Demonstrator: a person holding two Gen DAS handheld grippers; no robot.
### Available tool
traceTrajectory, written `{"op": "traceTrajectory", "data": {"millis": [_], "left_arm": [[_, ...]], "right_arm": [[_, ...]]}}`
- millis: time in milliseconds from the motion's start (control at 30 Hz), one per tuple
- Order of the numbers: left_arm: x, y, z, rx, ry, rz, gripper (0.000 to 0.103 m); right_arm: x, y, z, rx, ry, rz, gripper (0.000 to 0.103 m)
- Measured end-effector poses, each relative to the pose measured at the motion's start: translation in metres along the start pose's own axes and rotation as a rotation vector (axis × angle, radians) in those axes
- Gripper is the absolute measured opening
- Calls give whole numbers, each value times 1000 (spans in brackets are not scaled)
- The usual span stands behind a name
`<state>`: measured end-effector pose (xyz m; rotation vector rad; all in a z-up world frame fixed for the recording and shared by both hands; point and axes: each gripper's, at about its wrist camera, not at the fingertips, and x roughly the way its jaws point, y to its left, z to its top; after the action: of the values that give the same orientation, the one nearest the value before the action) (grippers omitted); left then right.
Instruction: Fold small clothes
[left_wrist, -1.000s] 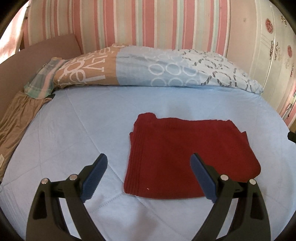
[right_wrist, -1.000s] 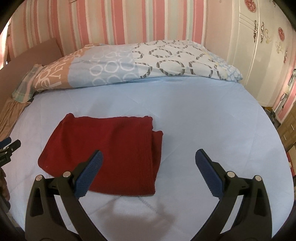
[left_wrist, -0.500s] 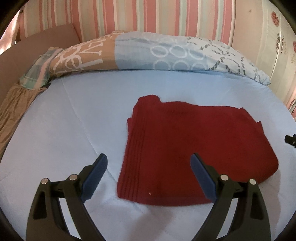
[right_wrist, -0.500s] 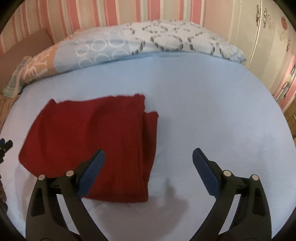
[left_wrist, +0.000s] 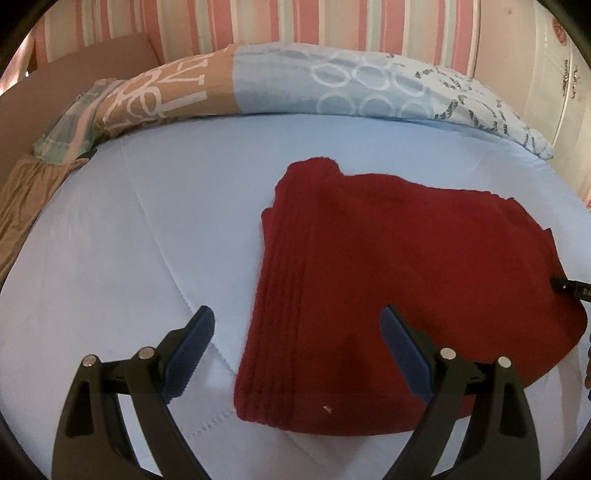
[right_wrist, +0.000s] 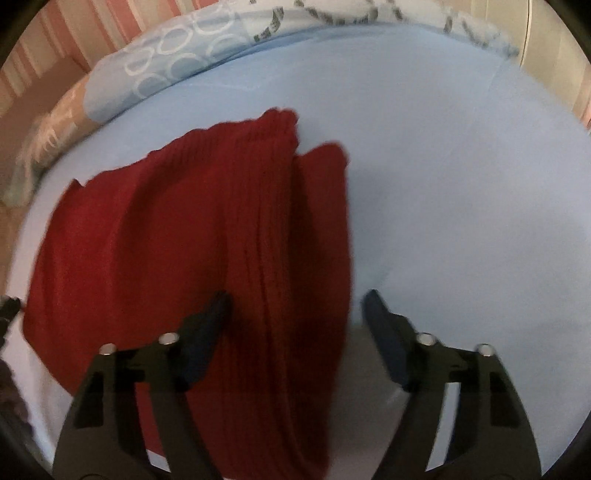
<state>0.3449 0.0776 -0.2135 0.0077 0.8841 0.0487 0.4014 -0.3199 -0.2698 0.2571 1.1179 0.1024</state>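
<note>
bring the half-closed, just narrowing right gripper (right_wrist: 295, 314) onto the red garment (right_wrist: 184, 240) edge (nothing pinched yet); match with the wide-open left gripper (left_wrist: 297, 332), lifting together.

Patterned pillow (left_wrist: 332, 92), perhaps brown cloth (left_wrist: 22, 199)

One red cloth (left_wrist: 406, 266), two grippers (left_wrist: 297, 332), one pillow (left_wrist: 295, 88).

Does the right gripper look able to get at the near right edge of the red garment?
Probably yes: the right gripper, jaws just narrowing, straddles the red garment edge with nothing in between.
</note>
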Motion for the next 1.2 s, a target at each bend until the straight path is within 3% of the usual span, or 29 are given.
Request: {"op": "traceTrajectory", "data": {"millis": [200,300,600,800,933,1200], "left_arm": [[1,0,-3,0,9,-3,92],[-3,-2,-5,2,8,-8,92],[-23,-9,-2,16,-10,-5,92],[-48,-20,3,24,-40,-22,92],[-62,-33,4,32,-58,-50,92],[-76,-33,4,22,-66,-85,92]], "right_arm": [[-9,9,0,-32,-9,36,27],[-20,6,0,-36,-30,55,21],[-54,4,-6,-72,-60,41,18],[-105,-33,-16,-39,-115,-23,18],[-148,-34,-13,-49,-181,6,18],[-173,34,3,-61,-239,174,18]]}}
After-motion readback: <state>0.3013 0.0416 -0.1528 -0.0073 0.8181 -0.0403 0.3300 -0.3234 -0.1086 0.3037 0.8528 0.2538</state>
